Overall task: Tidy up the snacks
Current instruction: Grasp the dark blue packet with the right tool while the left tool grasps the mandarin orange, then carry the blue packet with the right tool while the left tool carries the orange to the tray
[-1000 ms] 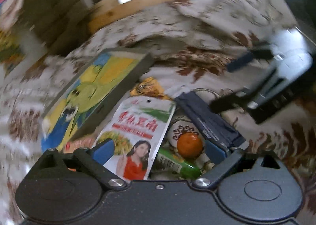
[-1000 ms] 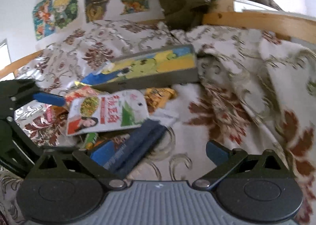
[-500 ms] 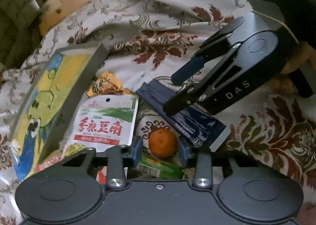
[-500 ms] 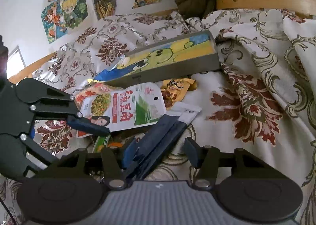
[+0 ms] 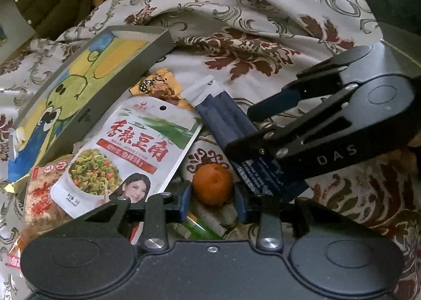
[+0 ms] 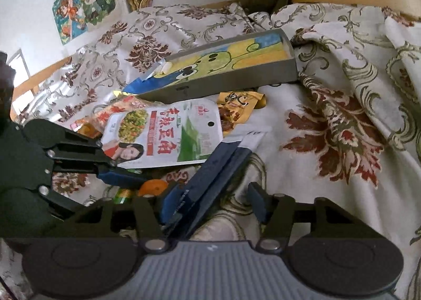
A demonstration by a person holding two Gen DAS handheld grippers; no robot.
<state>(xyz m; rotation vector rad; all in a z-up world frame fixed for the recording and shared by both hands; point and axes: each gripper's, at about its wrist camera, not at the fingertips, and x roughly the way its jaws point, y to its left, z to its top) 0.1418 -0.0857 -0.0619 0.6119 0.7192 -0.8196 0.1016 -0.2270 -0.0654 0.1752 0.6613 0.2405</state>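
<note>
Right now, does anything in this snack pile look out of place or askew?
Yes. The grey box with the frog drawing sits tilted, one end propped on packets. A small orange, the only fruit visible, lies loose among wrapped snacks, between the left gripper fingers.

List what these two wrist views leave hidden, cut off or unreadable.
- Green bottle: left wrist view, mostly hidden behind the left hand-held gripper body and the orange.
- Dark blue packet: right wrist view, its near end hidden by the right hand-held gripper; whether the right pad touches it is unclear.
- Red-orange snack bag: left wrist view, covered by the white bean snack pouch.
- Small print on the pouch: too small.
</note>
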